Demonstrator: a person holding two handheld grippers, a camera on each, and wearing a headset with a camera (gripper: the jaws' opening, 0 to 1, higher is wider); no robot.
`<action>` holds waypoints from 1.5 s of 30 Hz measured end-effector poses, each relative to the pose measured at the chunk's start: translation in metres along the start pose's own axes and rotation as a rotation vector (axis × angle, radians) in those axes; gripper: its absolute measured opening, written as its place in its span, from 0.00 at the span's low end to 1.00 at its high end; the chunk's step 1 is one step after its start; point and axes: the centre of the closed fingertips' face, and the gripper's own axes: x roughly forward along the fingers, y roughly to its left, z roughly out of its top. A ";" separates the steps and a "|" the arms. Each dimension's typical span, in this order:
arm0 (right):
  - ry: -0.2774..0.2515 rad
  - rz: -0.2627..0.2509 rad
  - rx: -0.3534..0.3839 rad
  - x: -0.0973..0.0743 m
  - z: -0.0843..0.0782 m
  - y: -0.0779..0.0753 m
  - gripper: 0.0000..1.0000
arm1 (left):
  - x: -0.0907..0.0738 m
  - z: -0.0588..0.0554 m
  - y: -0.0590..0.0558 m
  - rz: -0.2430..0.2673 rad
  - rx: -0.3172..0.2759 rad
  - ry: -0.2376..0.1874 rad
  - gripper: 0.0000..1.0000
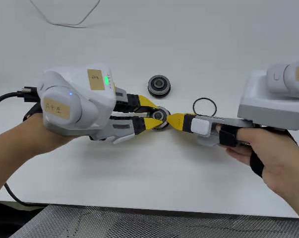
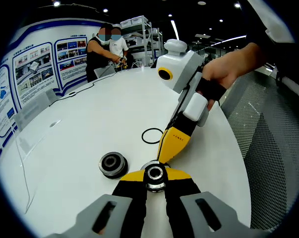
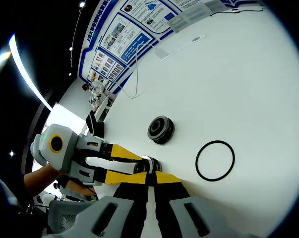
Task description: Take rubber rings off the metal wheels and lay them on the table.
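My left gripper [image 1: 157, 117] is shut on a small metal wheel [image 1: 161, 118] and holds it just above the white table; in its own view the wheel [image 2: 155, 176] sits between the yellow fingertips. My right gripper [image 1: 171, 120] comes in from the right, its jaws pressed together at the wheel's rim [image 3: 149, 165]. Whether they pinch the rubber ring there is hidden. In the left gripper view the right gripper's tip [image 2: 162, 156] touches the wheel's far edge. A loose black rubber ring [image 1: 204, 106] [image 3: 215, 160] lies flat on the table. A second wheel [image 1: 159, 85] [image 2: 113, 164] [image 3: 161, 129] stands behind.
The white table [image 1: 154, 39] stretches far back, with a thin cable [image 1: 65, 20] near the far edge. Its front edge [image 1: 139, 207] runs close below my hands. People stand at the far end of the table [image 2: 107, 47].
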 end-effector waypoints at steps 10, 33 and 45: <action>-0.005 -0.028 -0.001 -0.002 0.002 -0.001 0.02 | 0.000 0.000 0.000 0.000 -0.001 0.001 0.13; 0.017 -0.028 0.062 -0.005 0.001 0.003 0.00 | 0.000 0.000 -0.001 0.003 0.007 0.003 0.12; 0.014 -0.020 0.044 -0.005 0.002 0.007 0.00 | 0.000 0.000 -0.002 0.004 0.010 0.003 0.12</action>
